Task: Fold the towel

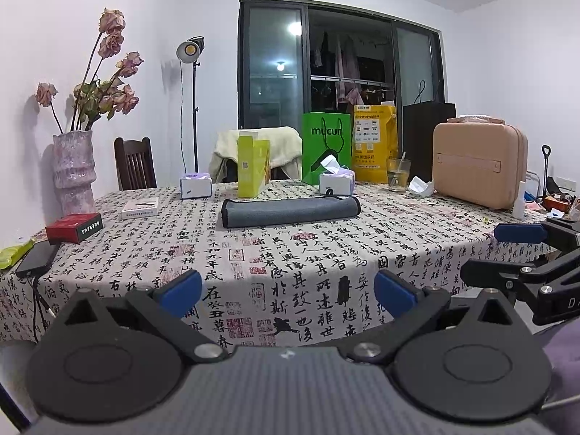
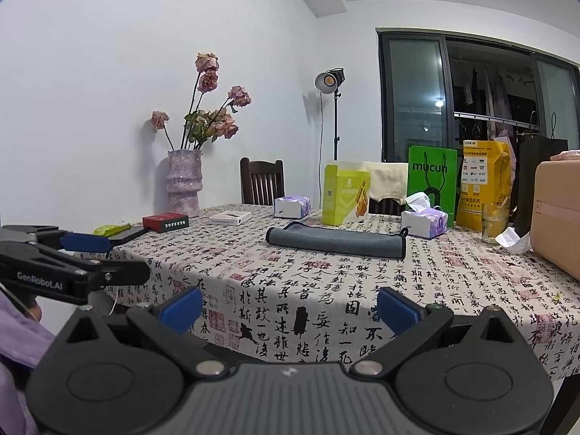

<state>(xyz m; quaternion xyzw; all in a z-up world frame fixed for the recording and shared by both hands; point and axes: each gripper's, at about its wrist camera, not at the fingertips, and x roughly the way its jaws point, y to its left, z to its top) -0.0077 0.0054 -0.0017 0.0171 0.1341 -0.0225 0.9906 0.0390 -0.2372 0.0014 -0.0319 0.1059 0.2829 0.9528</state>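
Both tongs, left tongs [image 1: 288,288] and right tongs [image 2: 288,310], gape empty; the towel [image 1: 290,211] lies folded on the desk [image 1: 326,253] well ahead. We judge folding nearly finished; next, reach forward.

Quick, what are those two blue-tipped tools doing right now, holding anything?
Left tool: open, holding nothing, short of the grey towel.
Right tool: open, holding nothing.

Both fisheye views look low and level across the near table edge toward the window wall. The left wrist faces it squarely; the right wrist angles leftward. Both show the gray towel [image 1: 290,211] [image 2: 335,241] mid-frame, well apart.
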